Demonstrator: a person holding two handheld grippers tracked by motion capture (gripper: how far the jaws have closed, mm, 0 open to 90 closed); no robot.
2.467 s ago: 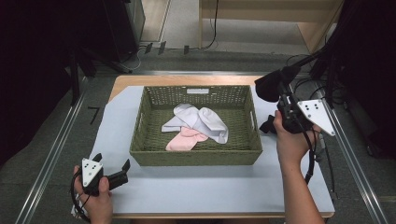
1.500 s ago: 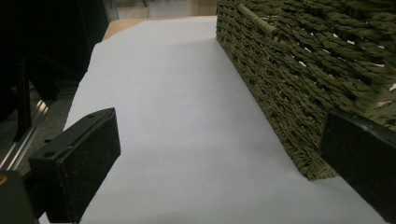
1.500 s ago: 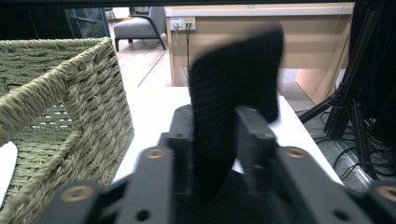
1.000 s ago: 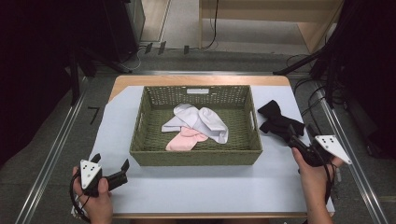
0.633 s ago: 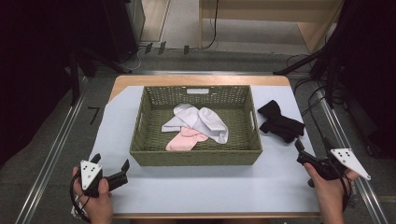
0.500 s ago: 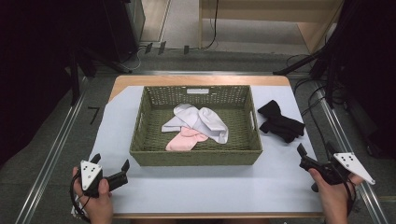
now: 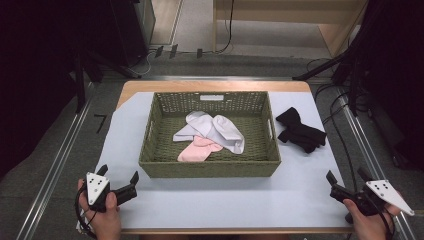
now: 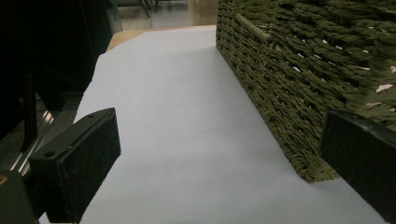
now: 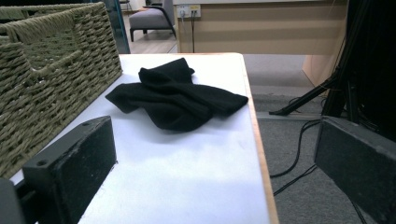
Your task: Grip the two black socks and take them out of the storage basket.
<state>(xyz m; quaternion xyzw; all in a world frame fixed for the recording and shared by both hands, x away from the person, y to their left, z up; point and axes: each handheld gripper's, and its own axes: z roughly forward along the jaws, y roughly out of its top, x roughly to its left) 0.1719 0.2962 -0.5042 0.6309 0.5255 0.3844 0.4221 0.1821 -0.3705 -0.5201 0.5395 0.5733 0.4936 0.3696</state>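
Observation:
A green wicker basket (image 7: pixel 210 168) stands mid-table with white socks (image 7: pixel 220 131) and a pink sock (image 7: pixel 197 150) inside. To its right, black socks (image 7: pixel 300 131) lie in a heap on the pale sheet. My right gripper (image 7: pixel 345 175) is at the near right corner, well short of them. Its jaws have just been opening and stand open with nothing between them. Its own view has the black socks (image 9: pixel 180 100) ahead and the basket (image 9: pixel 46 70) to the left. My left gripper (image 7: pixel 119 173) rests open at the near left, beside the basket's corner (image 8: pixel 299 70).
The table's right edge (image 9: pixel 259 154) runs close beside my right gripper, with cables (image 9: pixel 294 163) and a stand's legs on the floor beyond. Metal rails (image 7: pixel 60 165) flank the table. The pale sheet (image 7: pixel 220 200) stretches bare before the basket.
The right gripper held the black socks up by the basket's right side, left them on the sheet there, and drew back toward the near right corner. The left gripper stayed put.

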